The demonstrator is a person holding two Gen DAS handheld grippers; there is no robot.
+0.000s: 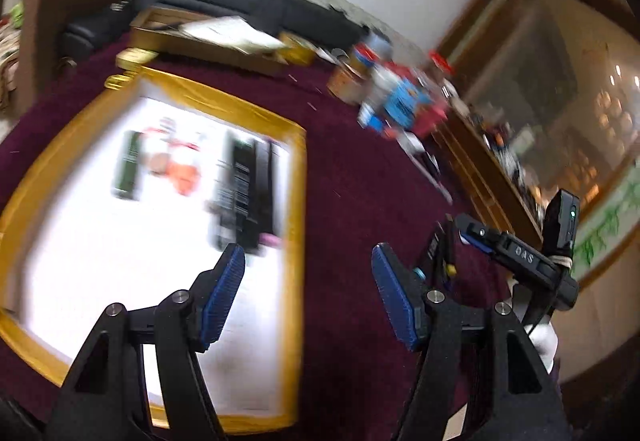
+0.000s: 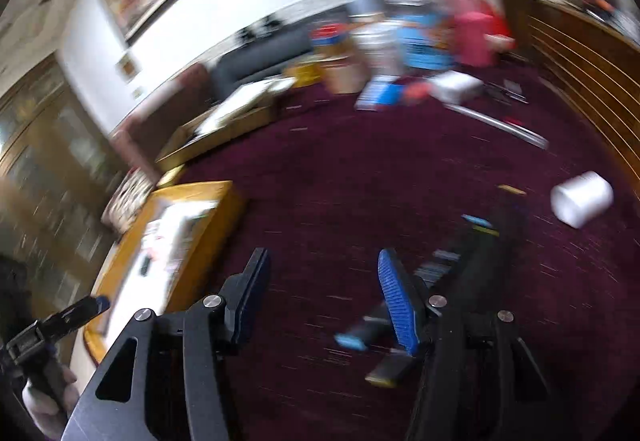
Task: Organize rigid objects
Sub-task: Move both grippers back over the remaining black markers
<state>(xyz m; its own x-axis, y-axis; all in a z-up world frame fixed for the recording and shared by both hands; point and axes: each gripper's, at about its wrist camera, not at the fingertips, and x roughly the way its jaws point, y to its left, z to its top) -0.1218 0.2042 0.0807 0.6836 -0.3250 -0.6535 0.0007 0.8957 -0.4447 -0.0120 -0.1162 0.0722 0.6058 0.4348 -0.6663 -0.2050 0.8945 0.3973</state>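
Left of frame, I see several items already in the gold-rimmed tray (image 1: 298, 177), dark oblong pieces (image 2: 460, 265) left on carpet lower right; left gripper (image 1: 308, 297) and right gripper (image 2: 324, 297) gape empty.

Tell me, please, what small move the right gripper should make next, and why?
Probably lower the right gripper toward the small dark items on the maroon carpet just under its fingers. Its jaws stand apart with nothing between them, and the gold-rimmed tray already holds several objects, so loose pieces look next.
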